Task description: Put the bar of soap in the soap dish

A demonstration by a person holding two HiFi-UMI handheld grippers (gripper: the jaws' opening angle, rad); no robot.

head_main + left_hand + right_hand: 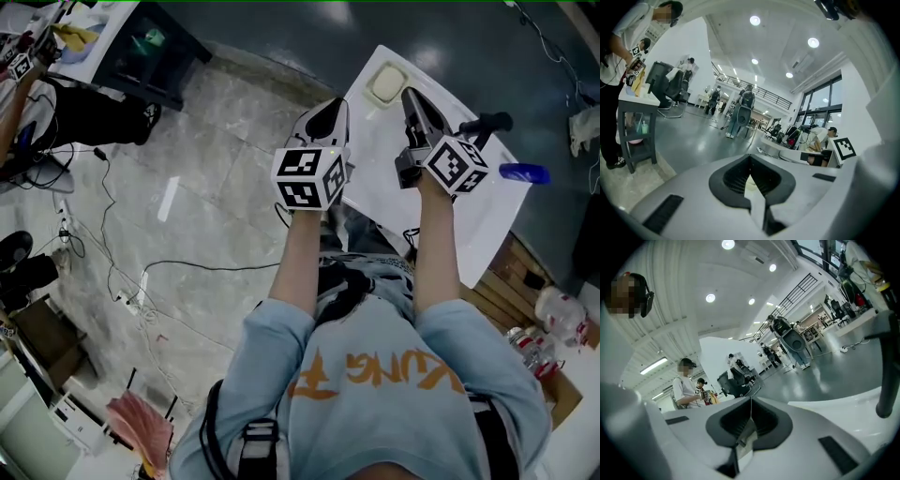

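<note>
Well, the bar of soap lies in the soap dish, a pale cream block with rounded corners. The dish around it is a shallow white rounded rectangle, glossy like glazed ware or plastic. It sits near the far corner of the white table, whose top is smooth and catches the ceiling lights.

The person stands over the table's near edge in a light blue shirt with orange lettering, arms out, one tool in each hand. The left gripper hangs above the table's left edge, and its tapered white shell comes to a blunt point. In the left gripper view the same tool has its jaws closed together. The black ribbed pads meet in a thin seam with nothing clamped between them. A pale sliver shows low behind that seam, and I cannot tell what it is.

The right gripper is over the table just right of the dish, apart from it. In the right gripper view its jaws are also pressed together and empty, ridged dark pads set in smooth matte white plastic.

A black rod-shaped handle lies near the table's right side. A small translucent blue object rests at that edge. The floor below is grey, mottled and polished.
</note>
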